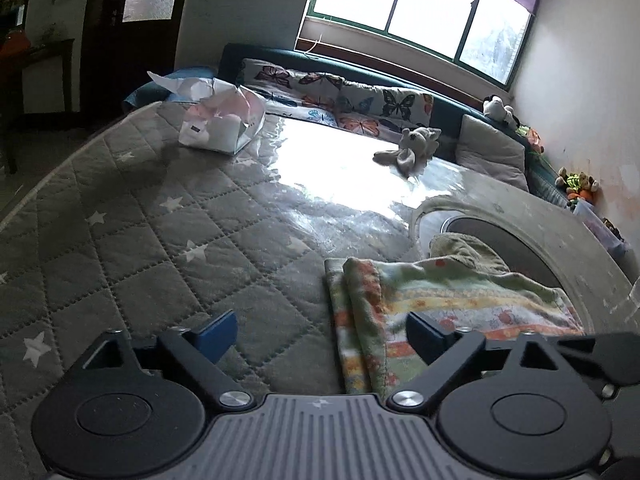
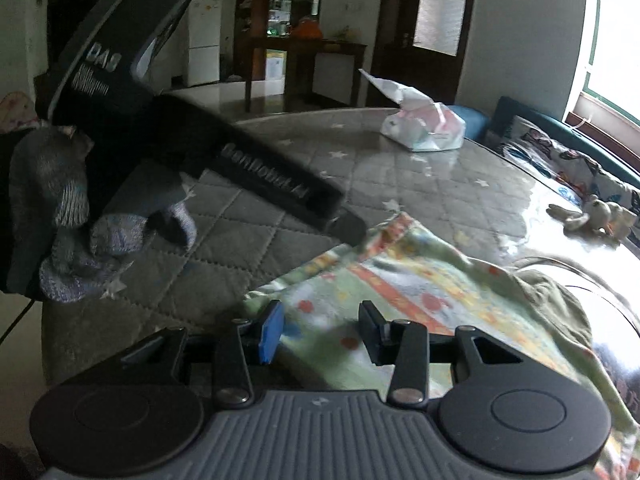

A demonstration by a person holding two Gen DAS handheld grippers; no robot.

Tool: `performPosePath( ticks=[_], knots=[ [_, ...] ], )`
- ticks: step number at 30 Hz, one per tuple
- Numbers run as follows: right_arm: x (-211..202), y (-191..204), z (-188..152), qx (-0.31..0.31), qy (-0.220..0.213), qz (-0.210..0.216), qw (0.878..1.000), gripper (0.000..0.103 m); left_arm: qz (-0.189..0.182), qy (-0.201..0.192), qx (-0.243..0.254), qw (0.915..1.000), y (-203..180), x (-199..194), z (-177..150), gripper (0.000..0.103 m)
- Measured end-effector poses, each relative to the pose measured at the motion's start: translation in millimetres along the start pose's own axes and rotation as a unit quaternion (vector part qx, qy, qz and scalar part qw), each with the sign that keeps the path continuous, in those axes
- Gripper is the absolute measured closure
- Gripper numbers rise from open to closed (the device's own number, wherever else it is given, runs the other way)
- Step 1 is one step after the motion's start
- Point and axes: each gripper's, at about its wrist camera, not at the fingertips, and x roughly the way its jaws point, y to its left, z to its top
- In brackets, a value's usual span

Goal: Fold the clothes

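Note:
A green, orange and yellow patterned cloth (image 1: pixel 436 300) lies partly folded on the grey quilted mattress (image 1: pixel 140 220). My left gripper (image 1: pixel 320 336) is open and empty, low over the cloth's left edge, with one finger over the mattress and one over the cloth. In the right wrist view the same cloth (image 2: pixel 400 280) spreads ahead. My right gripper (image 2: pixel 320 332) is open and empty just above its near edge. The left gripper's black body (image 2: pixel 240 168), held by a gloved hand (image 2: pixel 64 216), reaches toward the cloth's far corner.
A white plastic bag (image 1: pixel 224 120) lies at the mattress's far left. A small plush toy (image 1: pixel 412 148) lies near the butterfly-print pillows (image 1: pixel 340 96) under the window. A round grey object (image 1: pixel 560 240) lies to the right of the cloth. Dark wooden furniture (image 2: pixel 304 56) stands beyond the bed.

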Motion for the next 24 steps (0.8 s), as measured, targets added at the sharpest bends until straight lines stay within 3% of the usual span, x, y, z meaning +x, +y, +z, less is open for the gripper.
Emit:
performPosePath(
  ticks=[15, 21, 24],
  knots=[
    [-18, 9, -6, -0.013, 0.001, 0.013, 1.000, 0.061, 0.018, -0.007, -0.007, 0.9998, -9, 2, 1, 0.000],
    [-15, 17, -4, -0.041, 0.002, 0.007, 0.999, 0.061, 0.044, -0.001, -0.022, 0.9988, -3, 0, 2, 0.000],
    [-8, 19, -3, -0.049, 0.006, 0.003, 0.999, 0.061, 0.035, 0.002, -0.040, 0.9986, 2, -3, 1, 0.000]
  ],
)
